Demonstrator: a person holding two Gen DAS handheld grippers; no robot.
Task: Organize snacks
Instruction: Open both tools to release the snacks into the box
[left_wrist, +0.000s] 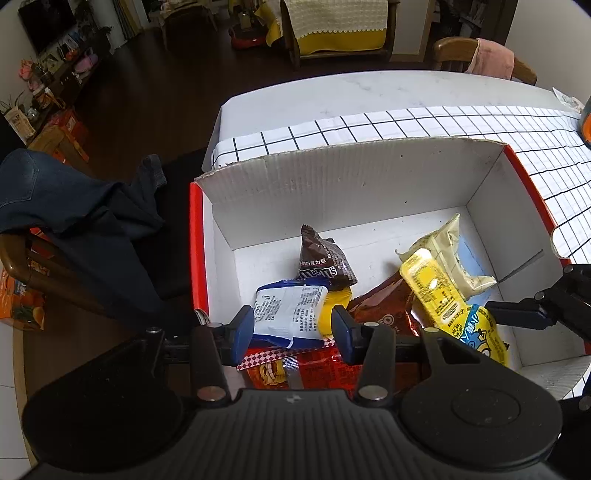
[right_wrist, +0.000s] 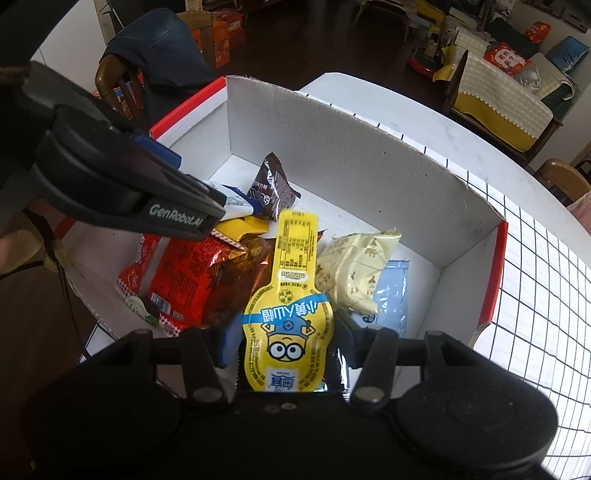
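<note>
A: What is the left tool (left_wrist: 291, 330) gripping?

B: A white-and-blue packet (left_wrist: 286, 314), printed side up, pinched between its blue pads over the box's (left_wrist: 332, 184) left half.

A: And the right tool (right_wrist: 286, 354)?

B: It is clamping a yellow cartoon-faced pouch (right_wrist: 290, 317), lying lengthwise across the brown wrapper (right_wrist: 240, 273) inside the white cardboard box, which is sitting on the checked desk (right_wrist: 535, 277).

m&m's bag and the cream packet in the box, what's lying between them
In the right wrist view, the top of the yellow minion packet lies between the m&m's bag and the cream packet, over a brown wrapper.
</note>
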